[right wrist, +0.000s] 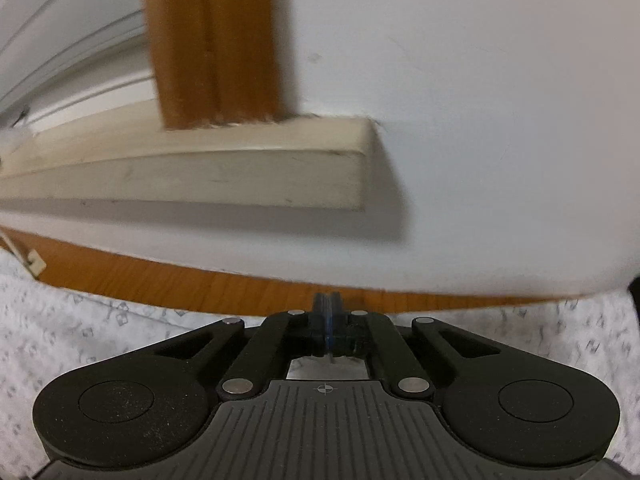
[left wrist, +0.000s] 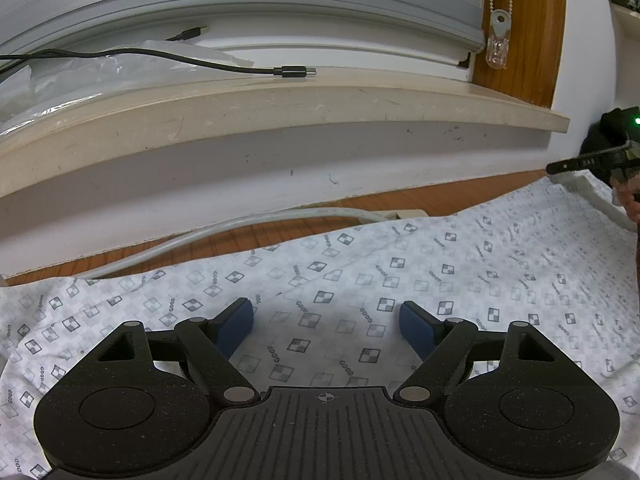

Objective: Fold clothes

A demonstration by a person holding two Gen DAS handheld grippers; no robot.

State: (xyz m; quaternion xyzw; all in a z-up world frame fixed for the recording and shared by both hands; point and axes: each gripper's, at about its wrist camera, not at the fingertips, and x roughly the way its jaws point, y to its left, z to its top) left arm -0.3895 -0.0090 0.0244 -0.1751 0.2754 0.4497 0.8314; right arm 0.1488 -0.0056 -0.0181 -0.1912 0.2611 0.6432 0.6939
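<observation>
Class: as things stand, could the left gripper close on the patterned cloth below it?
Probably yes. The left gripper hangs open just over the patterned cloth, and nothing lies between its fingers and the fabric. How near the tips are is unclear.

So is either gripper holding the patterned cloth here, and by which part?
The left gripper is open over the patterned cloth, holding nothing. The right gripper is shut at the cloth's far edge; whether fabric is pinched cannot be told.
</observation>
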